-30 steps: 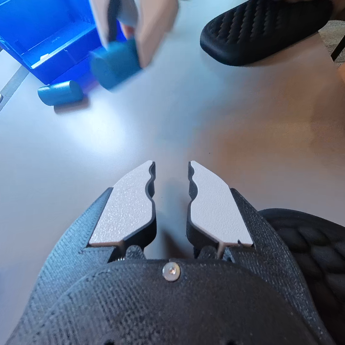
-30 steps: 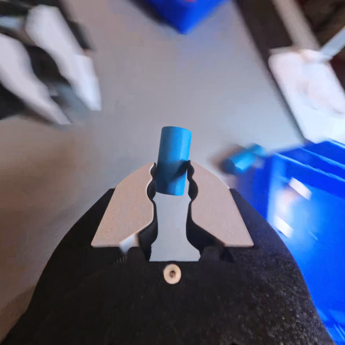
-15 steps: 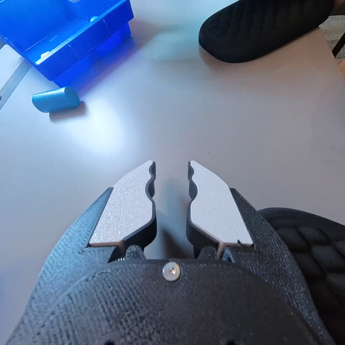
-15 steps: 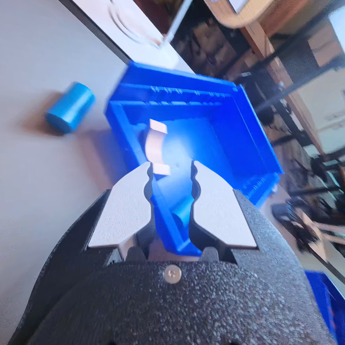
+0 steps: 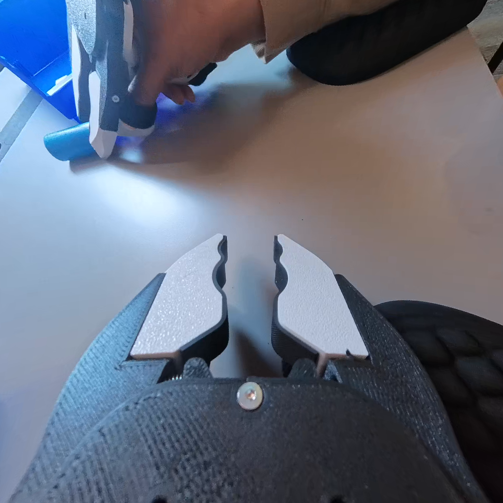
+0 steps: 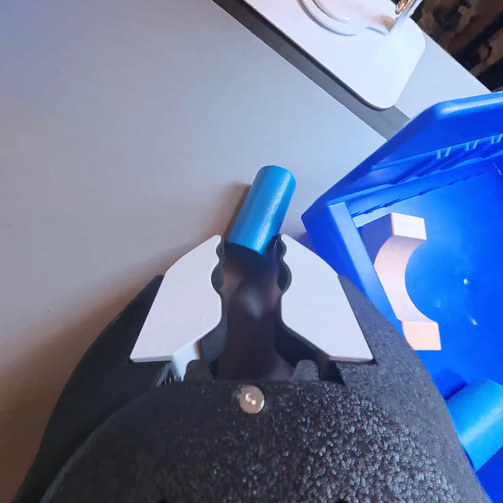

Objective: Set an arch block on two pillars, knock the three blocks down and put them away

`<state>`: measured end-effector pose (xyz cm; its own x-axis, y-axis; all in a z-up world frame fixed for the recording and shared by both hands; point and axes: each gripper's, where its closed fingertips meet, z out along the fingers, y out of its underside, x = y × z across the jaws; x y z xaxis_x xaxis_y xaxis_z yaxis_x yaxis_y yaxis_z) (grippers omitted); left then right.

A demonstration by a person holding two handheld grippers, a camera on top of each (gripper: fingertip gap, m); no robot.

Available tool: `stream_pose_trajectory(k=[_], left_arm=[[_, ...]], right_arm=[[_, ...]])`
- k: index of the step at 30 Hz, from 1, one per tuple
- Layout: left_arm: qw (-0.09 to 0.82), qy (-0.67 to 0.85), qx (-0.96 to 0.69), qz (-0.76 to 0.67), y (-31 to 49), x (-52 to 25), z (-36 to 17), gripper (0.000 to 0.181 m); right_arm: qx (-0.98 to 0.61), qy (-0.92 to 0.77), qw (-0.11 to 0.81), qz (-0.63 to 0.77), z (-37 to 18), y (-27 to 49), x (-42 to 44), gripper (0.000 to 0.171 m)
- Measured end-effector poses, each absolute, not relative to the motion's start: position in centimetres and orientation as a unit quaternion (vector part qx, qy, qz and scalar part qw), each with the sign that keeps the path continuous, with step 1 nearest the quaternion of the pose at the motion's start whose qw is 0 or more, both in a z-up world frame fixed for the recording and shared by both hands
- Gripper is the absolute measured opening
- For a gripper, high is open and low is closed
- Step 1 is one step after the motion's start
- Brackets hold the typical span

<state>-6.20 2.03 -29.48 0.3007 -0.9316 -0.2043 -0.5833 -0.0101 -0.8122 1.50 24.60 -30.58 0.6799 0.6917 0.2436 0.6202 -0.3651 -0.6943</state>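
Blue cylinder (image 6: pixel 261 215) lies on the table (image 6: pixel 109 136) just beside the bin (image 6: pixel 381 190), its near end between the right gripper's (image 6: pixel 251 242) spread jaws, so an off-centre pinch could roll it away, while the left gripper (image 5: pixel 249 241) waits apart, empty.

The right claw (image 6: pixel 251 239) had white finger plates on a speckled black body, and the cylinder block (image 6: pixel 262 212) at its tips was mid-blue. The bin (image 6: pixel 408 174) was a brighter blue, holding a pale tan arch block (image 6: pixel 394 285) and another blue cylinder (image 6: pixel 479 424). The worktop (image 5: pixel 353 190) was plain pale grey, and the left claw (image 5: pixel 250 239) was likewise white on ribbed black.
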Motion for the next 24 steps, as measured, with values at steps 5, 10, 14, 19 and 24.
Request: stream_pose_trajectory(k=[5,10,14,19,24], left_arm=[[0.431,0.562,-0.678,-0.196,1.9,-6.2,-29.6,0.032],[0.429,0.562,-0.679,-0.194,1.9,-6.2,-29.6,0.032],[0.429,0.563,-0.679,-0.193,1.9,-6.2,-29.7,0.032],[0.427,0.562,-0.681,-0.195,1.9,-6.2,-29.7,0.032],[0.427,0.564,-0.68,-0.193,1.9,-6.2,-29.7,0.032]], right_arm=[[-0.776,-0.409,0.479,0.032,-25.9,24.5,1.9,0.032],[-0.768,-0.357,0.531,-0.012,-21.1,25.8,6.1,0.032],[-0.794,-0.291,0.533,-0.035,-20.3,27.4,11.5,0.032],[-0.832,-0.294,0.445,-0.152,-23.8,28.1,16.4,0.032],[-0.809,-0.312,0.464,-0.182,-22.8,28.0,15.8,0.046]])
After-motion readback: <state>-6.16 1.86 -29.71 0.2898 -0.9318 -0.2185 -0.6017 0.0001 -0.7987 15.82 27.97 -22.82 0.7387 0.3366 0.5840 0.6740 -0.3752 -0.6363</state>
